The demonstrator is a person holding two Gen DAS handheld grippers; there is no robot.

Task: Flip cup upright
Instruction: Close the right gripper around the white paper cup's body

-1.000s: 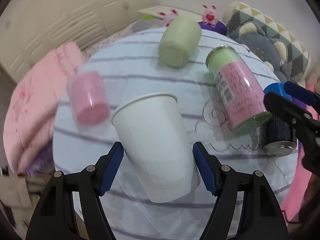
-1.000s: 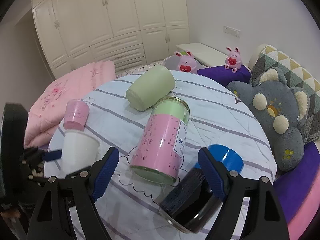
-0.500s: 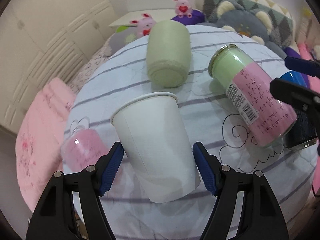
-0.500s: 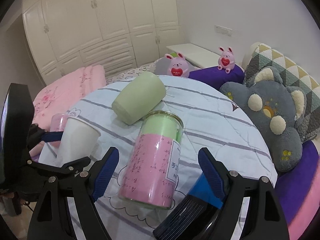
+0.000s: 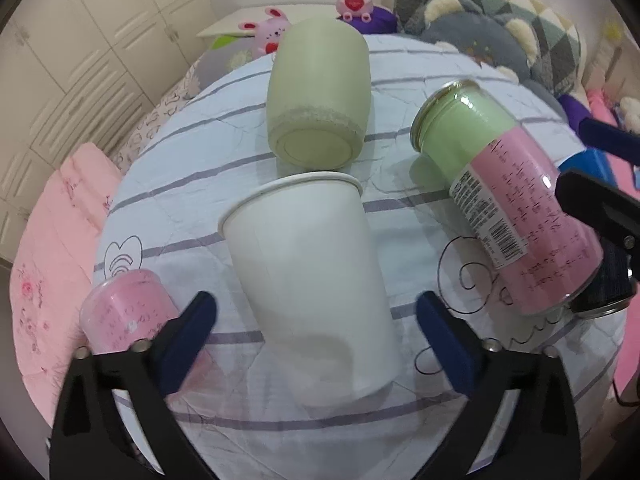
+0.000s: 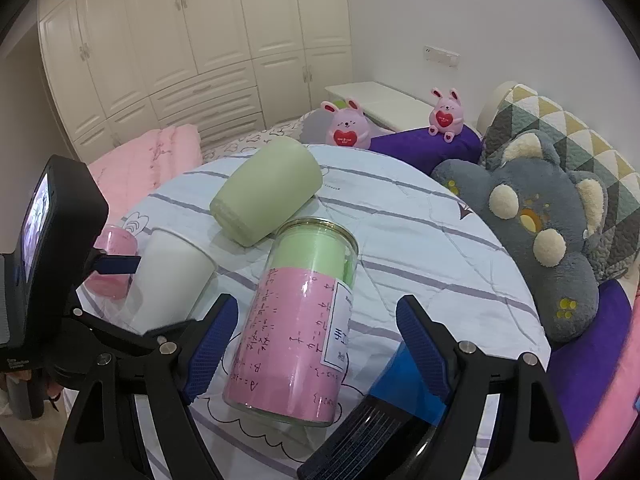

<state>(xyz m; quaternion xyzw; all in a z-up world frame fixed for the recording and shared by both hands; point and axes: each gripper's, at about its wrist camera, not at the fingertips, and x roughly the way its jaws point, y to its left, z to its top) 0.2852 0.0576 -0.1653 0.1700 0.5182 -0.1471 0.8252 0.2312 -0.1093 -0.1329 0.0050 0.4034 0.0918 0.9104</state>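
bedroom, cream and white, evenly lit

you've got cream panelled wardrobes (image 6: 192,40) along the back, a plain white wall (image 6: 460,8) with a switch plate (image 6: 441,55), a low white cabinet (image 6: 376,100), and pink bedding (image 6: 152,152).

The left wrist view looks steeply down from close above the white paper cup (image 5: 312,288) between its gripper's fingers. The right wrist view looks from lower and further right, across the counter (image 6: 420,240) toward the wardrobe (image 6: 180,40). Both share the green mug (image 5: 318,96) and the pink-and-green jar (image 6: 296,328).
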